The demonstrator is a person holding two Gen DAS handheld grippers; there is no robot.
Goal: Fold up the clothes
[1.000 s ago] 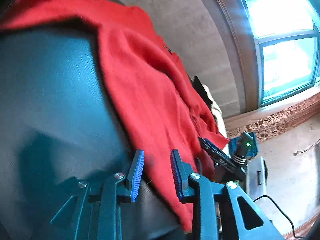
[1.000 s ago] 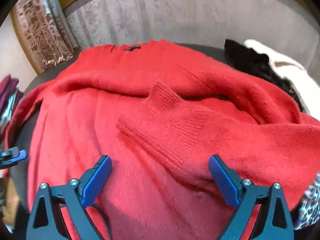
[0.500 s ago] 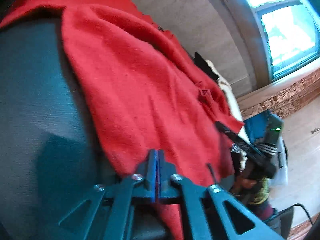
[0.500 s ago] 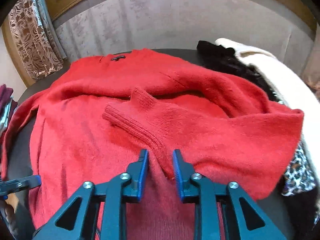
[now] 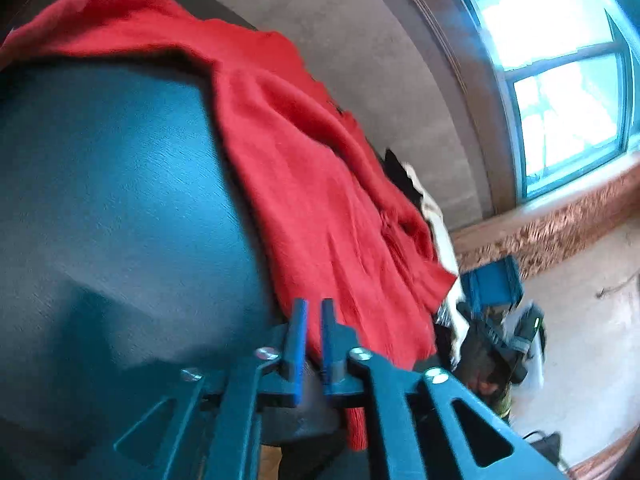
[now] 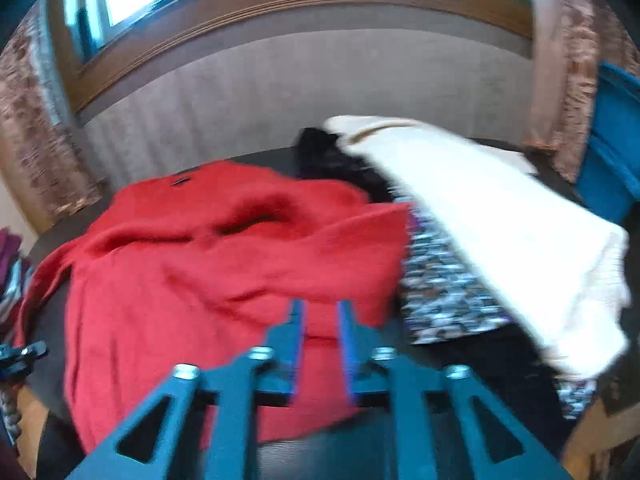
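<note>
Dark round table (image 5: 100, 200) under a window (image 5: 560, 100), grey wall behind. Spread across the table, a red sweater (image 5: 320, 200), rumpled, one edge hanging off the near rim. Beside it on the right, heaped: a cream garment (image 6: 500, 220), a black garment (image 6: 332, 160) and a speckled patterned garment (image 6: 440, 292).

Judged early in the fold. Sweater more or less flat, neckline toward the wall, a sleeve already laid in over the body, but no tidy rectangle yet; hem not brought up, folds loose and uneven. Other three garments apparently untouched, so most of the work left.

Left gripper (image 5: 310, 320): narrow gap, jaws opening, red knit pinched between them at the sweater's near edge, creases drawn toward the pads. Right gripper (image 6: 320, 320): wider gap, jaws opening, a fold of the red knit between them; hard to tell through the blur whether the pads pressed on it.

Shown only from the left wrist: the bare tabletop beside the sweater and the edge draped over the rim. Shown only from the right wrist: the whole sweater front with its neckline, and the full extent of the waiting pile.
</note>
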